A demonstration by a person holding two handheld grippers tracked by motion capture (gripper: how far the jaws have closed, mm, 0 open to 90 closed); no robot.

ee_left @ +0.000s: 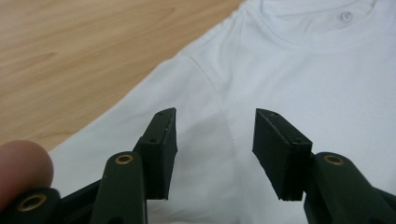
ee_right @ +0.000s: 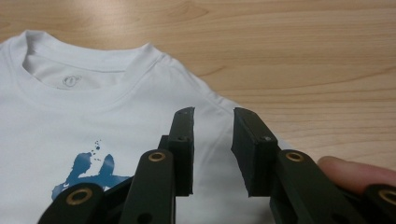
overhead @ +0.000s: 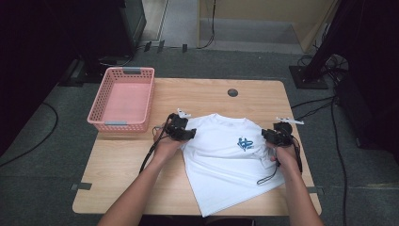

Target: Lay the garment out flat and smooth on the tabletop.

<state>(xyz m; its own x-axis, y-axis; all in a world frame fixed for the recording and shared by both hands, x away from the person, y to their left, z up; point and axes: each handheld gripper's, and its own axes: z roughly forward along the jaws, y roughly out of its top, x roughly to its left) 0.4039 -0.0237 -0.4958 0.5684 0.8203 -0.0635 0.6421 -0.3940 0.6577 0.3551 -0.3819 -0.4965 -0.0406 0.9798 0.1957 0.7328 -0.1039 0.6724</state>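
Work: folding a white shirt (overhead: 225, 160) that lies front up on the table (overhead: 127, 160), collar far, hem near.
Shirt: it takes up the middle-right of the table, skewed a little, with the hem running toward the near edge; a blue print (overhead: 245, 144) sits on the chest, right of centre.
Left gripper (overhead: 187, 133): at the shirt's left shoulder. In the left gripper view the jaws stand well apart over the sleeve seam (ee_left: 212, 88), with nothing pinched between them.
Right gripper (overhead: 270, 136): at the shirt's right shoulder. In the right gripper view the jaws stand apart with a narrower gap, above the shoulder cloth near the edge; no fabric is clamped.
Basket (overhead: 123, 99): pink, far left on the table, well apart from the shirt.
Step in hand: by my reading, taking hold of both shoulders for a fold.
How to do it well: bring each gripper down so one jaw slides under the cloth edge and the other rests on top, then close firmly; a pinch on the top surface alone would likely slip.
Symmetry: take both shoulders equally far from the collar (overhead: 227, 120), so the fold runs straight.
Lift: raise both hands together and keep the cloth taut between them.
Risk: the skewed hem may drag; smooth it first if the fold starts crooked.
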